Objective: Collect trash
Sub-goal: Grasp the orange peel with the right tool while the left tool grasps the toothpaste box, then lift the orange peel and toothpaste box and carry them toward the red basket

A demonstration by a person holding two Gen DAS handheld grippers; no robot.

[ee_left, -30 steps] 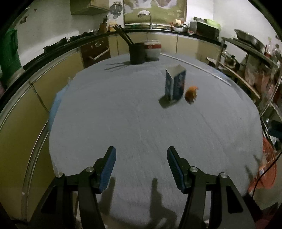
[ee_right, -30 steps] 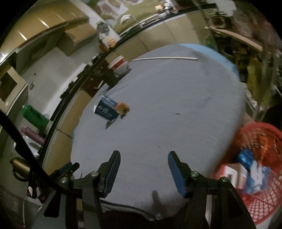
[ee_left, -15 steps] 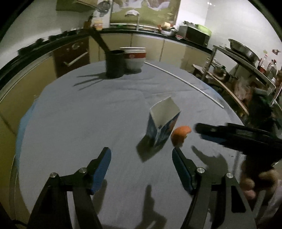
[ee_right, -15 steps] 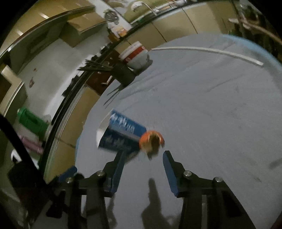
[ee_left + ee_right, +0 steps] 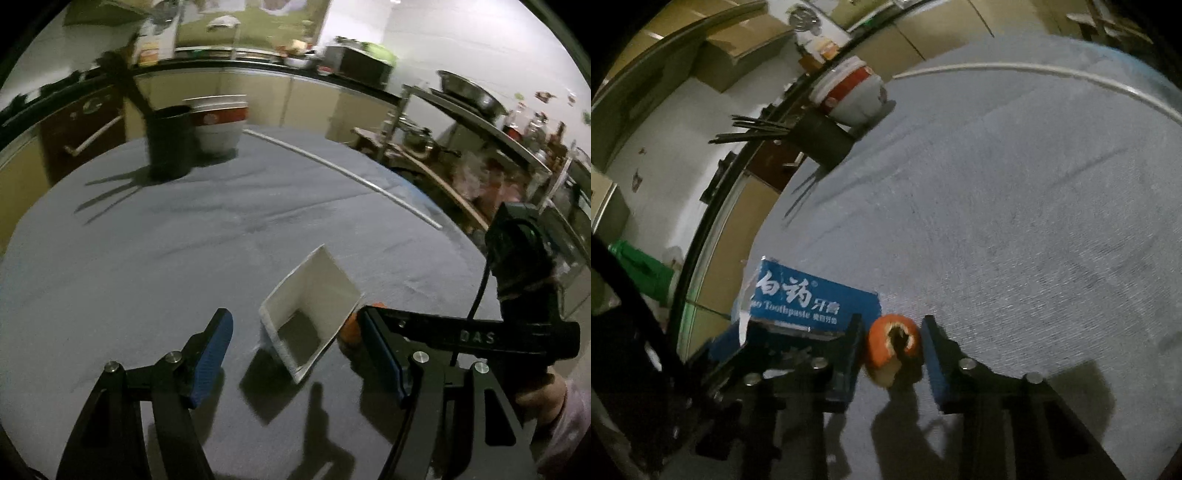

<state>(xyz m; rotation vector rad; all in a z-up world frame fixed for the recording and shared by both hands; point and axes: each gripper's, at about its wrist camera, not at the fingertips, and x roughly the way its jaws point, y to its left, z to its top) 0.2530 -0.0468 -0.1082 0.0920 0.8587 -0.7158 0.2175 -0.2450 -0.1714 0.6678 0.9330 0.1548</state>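
An open blue toothpaste box [image 5: 312, 306] stands on the grey tablecloth, its white inside facing up; in the right wrist view its blue printed side [image 5: 812, 299] shows. An orange peel [image 5: 894, 345] lies right beside the box; in the left wrist view only a sliver of the peel [image 5: 349, 328] shows. My left gripper [image 5: 303, 354] is open, its fingers on either side of the box, apart from it. My right gripper [image 5: 892, 354] is open around the peel, its fingers close to it on both sides.
A black cup with chopsticks [image 5: 170, 142] and a white-and-red bowl [image 5: 218, 123] stand at the table's far side. A thin white rod [image 5: 343, 173] lies across the far right of the cloth. Kitchen counters and shelves surround the table [image 5: 1015, 221].
Both grippers have moved forward to the trash. The left one now straddles the box from above. The right one has reached the peel and narrowed around it.
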